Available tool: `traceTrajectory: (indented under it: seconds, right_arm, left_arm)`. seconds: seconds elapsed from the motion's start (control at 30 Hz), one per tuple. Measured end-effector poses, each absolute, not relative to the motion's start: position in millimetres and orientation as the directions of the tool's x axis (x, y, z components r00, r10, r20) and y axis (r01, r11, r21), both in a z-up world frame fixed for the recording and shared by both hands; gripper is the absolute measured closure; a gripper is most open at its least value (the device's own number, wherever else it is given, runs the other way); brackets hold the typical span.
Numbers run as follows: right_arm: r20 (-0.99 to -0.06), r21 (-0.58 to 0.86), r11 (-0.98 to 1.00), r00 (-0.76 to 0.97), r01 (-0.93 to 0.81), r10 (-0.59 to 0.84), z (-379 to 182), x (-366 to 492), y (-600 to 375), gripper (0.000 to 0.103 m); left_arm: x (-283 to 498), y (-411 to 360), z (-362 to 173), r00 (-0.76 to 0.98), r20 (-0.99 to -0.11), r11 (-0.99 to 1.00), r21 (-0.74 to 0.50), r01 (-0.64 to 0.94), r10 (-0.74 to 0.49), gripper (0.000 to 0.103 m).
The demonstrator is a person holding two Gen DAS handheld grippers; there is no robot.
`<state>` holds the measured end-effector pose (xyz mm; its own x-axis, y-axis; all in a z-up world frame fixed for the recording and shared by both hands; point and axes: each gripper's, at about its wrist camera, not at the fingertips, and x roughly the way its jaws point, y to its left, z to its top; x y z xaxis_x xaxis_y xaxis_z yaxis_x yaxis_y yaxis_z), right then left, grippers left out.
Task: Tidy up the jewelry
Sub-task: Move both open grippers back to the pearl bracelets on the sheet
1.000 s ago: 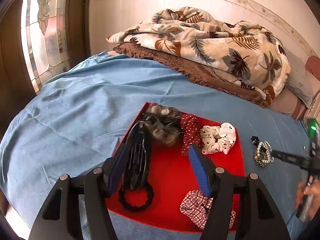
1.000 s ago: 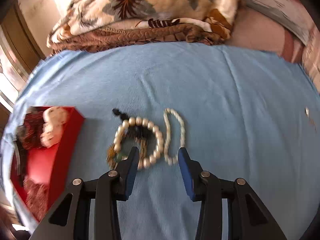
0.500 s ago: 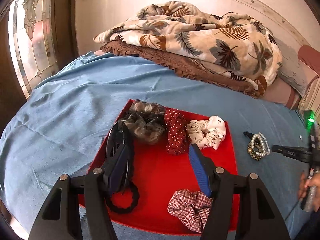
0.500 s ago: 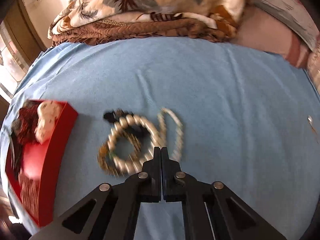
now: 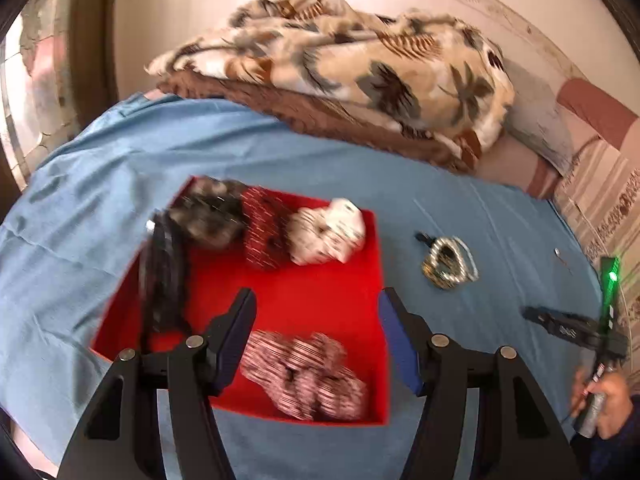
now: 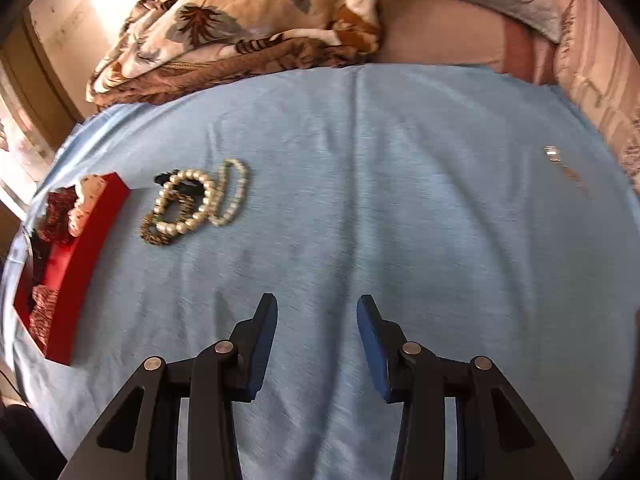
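Blue bedsheet (image 6: 400, 200) covers the bed; crumpled leaf-print cream blanket (image 5: 340, 68) lies at its far end, beyond the red rectangular tray (image 5: 340, 300).

Red tray sits on the sheet and holds hair items: grey-black fuzzy scrunchie (image 5: 208, 212) at the far left corner, dark red dotted scrunchie (image 5: 264, 236) next to it, white spotted scrunchie (image 5: 328, 232) at the far right, red-white checked scrunchie (image 5: 308, 372) at the near edge, black hair claw clip (image 5: 164, 276) along the left side. All motion-blurred.

Jewelry: cluster of pearl bead bracelets with a dark gold-green beaded one (image 6: 192, 204) lies on the sheet just right of the tray, outside it, not touching it. Small silver piece (image 6: 554, 154) sits well right of the tray, too small to identify.

Left gripper (image 5: 316, 300) hangs over the tray's near right part, jaws wide, nothing between them.

Right gripper (image 6: 316, 308) is over bare sheet, well to the right of and nearer than the bracelets, jaws wide, empty. In the left view its jaws point toward the tray from the right.
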<state>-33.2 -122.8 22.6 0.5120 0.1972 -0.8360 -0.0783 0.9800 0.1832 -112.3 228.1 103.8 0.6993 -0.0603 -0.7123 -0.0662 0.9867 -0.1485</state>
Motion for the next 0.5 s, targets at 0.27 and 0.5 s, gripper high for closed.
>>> traceTrajectory:
  seconds: [0.27,0.5]
  right_arm:
    - [-0.813,0.16,0.972,0.536,-0.171,0.228,13,32,-63,0.065]
    - [-0.856,-0.034,0.987,0.515,-0.156,0.052,-1,50,-49,0.077]
  left_arm:
    - [-104,184,99,0.677,-0.73,0.989,-0.145,-0.022,-0.092,0.041]
    - [-77,157,98,0.647,-0.757,0.995,-0.098,0.015,-0.084,0.041]
